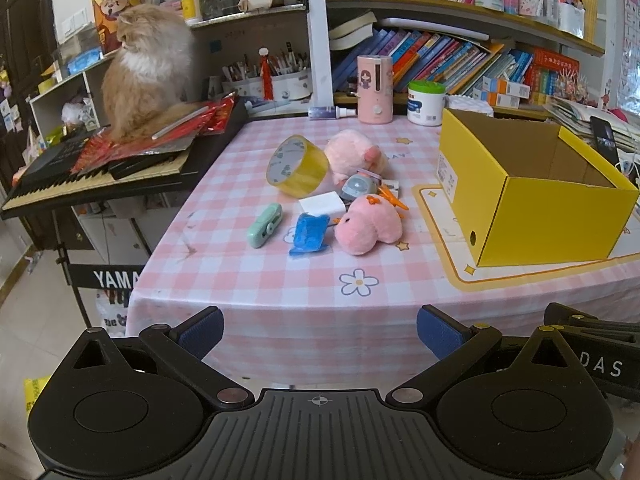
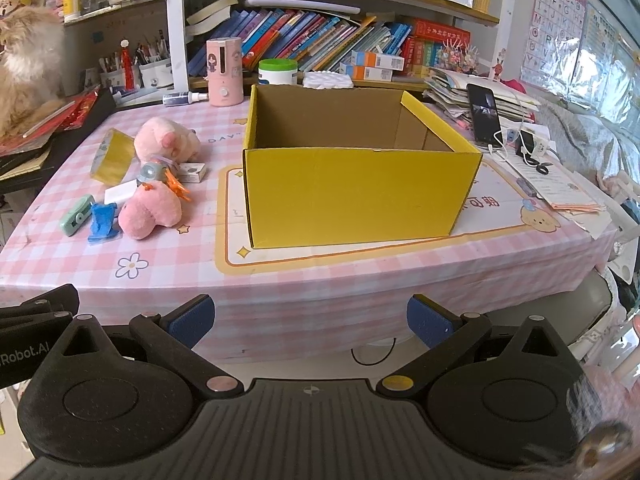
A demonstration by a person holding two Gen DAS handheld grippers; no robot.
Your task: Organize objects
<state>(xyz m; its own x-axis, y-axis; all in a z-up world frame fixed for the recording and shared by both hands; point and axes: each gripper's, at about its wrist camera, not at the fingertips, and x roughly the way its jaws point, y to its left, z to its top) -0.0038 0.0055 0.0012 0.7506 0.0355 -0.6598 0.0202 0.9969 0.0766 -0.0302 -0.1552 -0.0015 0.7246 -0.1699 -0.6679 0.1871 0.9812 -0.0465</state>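
Observation:
An empty yellow cardboard box [image 1: 560, 216] [image 2: 356, 196] stands open on the pink checked table. Left of it lies a cluster: a yellow tape roll [image 1: 298, 166] [image 2: 112, 156], two pink plush toys [image 1: 370, 226] [image 1: 354, 154] [image 2: 150, 212] [image 2: 166, 138], a mint green gadget [image 1: 264, 220] [image 2: 77, 216], a blue packet [image 1: 310, 234] [image 2: 103, 222], a white block [image 1: 322, 204], a grey round device [image 1: 358, 188] and orange clips [image 1: 392, 198]. My left gripper [image 1: 320, 330] hangs open before the table's front edge. My right gripper [image 2: 310, 318] is open too, facing the box.
A fluffy cat [image 1: 148, 68] sits on papers atop a keyboard piano [image 1: 100, 176] at the left. Bookshelves, a pink dispenser [image 1: 374, 88] and a white jar [image 1: 426, 102] line the back. A phone [image 2: 484, 114], cables and papers lie right of the box.

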